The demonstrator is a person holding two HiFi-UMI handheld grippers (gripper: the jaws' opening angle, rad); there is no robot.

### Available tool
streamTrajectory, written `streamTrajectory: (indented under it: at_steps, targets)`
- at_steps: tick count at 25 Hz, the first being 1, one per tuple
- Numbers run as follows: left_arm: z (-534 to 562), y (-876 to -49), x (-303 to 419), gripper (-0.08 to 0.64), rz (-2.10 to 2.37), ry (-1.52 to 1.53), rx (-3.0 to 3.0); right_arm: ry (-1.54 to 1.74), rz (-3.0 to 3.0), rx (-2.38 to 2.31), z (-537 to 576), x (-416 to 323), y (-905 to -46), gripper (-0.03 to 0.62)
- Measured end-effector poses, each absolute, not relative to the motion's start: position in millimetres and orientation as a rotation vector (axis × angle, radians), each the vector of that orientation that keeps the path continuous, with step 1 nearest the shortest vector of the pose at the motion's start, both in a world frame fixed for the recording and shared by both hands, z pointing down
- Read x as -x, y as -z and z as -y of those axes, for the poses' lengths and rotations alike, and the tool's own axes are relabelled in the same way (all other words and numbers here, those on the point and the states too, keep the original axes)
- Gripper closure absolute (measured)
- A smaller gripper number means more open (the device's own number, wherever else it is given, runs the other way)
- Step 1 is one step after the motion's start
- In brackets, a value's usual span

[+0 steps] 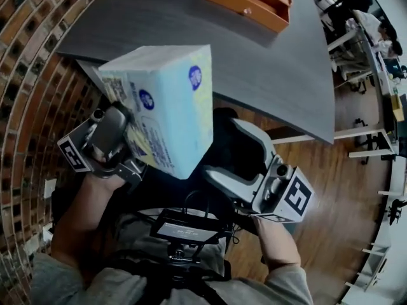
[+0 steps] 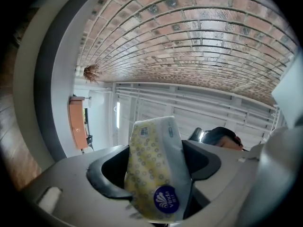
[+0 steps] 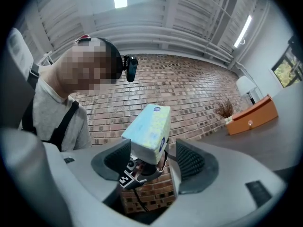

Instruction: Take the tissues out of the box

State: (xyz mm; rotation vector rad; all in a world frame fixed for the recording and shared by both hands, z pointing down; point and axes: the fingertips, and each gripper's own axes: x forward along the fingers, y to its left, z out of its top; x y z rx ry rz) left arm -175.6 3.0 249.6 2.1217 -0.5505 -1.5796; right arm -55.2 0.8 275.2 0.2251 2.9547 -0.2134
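Left tongs (image 1: 127,143): closed at mid-width on a soft tissue pack (image 1: 168,107), gripping its near left end. The pack is held up off the grey surface (image 1: 191,24), near its front edge, blue-logo side facing right. Right tongs (image 1: 224,150): jaws wide apart and empty, just right of the pack. An orange box (image 1: 251,2) sits far back on the surface.

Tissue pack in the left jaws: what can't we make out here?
- Tissue pack opening: not shown in any view, so open or sealed is unclear.
- Its gripped end: head view, hidden by the left gripper.
- Orange box inside: head view, cut off by the top edge; small and side-on in both gripper views.
- Fine print on the pack: blurred.
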Motion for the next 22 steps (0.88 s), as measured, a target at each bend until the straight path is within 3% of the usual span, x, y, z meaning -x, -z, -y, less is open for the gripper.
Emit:
streamTrajectory:
  at_steps: [22]
  targets:
    - [-8.7,-245.8,182.7,0.214,0.562,1.641,-2.105,0.187,-2.969,-0.216,-5.1,53.7,-276.0,0.288]
